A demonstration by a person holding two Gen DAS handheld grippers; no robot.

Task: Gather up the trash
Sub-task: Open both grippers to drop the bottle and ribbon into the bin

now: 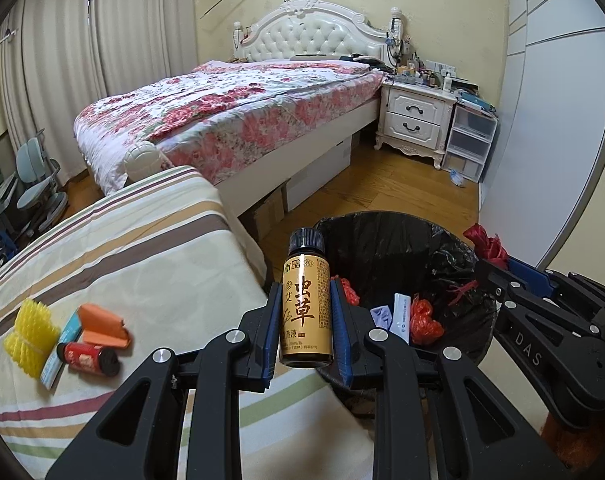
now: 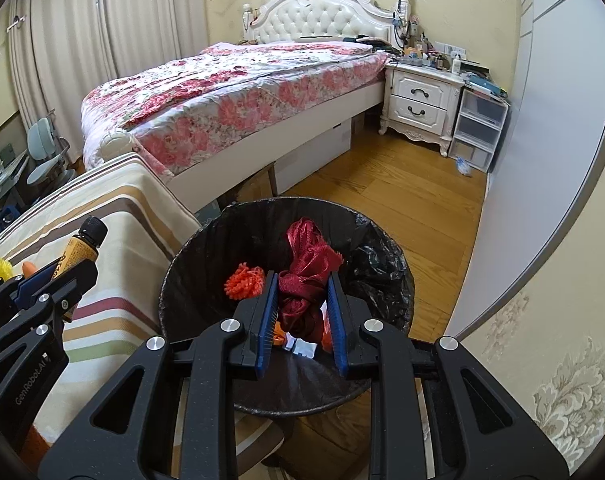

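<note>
My left gripper [image 1: 305, 292] is shut on a small golden bottle [image 1: 305, 300] with a black cap, held upright at the near left rim of the black-lined trash bin [image 1: 386, 240]. My right gripper [image 2: 302, 280] is shut on a dark red mesh bag [image 2: 307, 268], held over the open bin [image 2: 206, 248]. Inside the bin lie red and orange net scraps [image 1: 424, 318] and a white strip [image 1: 400, 312]. On the striped cloth [image 1: 142, 264] lie a yellow foam net [image 1: 30, 332], an orange piece [image 1: 102, 324], a red can [image 1: 88, 358] and a blue-white packet [image 1: 60, 346].
A bed with a floral cover [image 1: 230, 108] stands beyond the striped surface. A white nightstand [image 1: 416, 118] and clear plastic drawers [image 1: 468, 142] stand at the far right, by a white wardrobe [image 1: 542, 140]. Wooden floor [image 2: 402, 200] lies beyond the bin.
</note>
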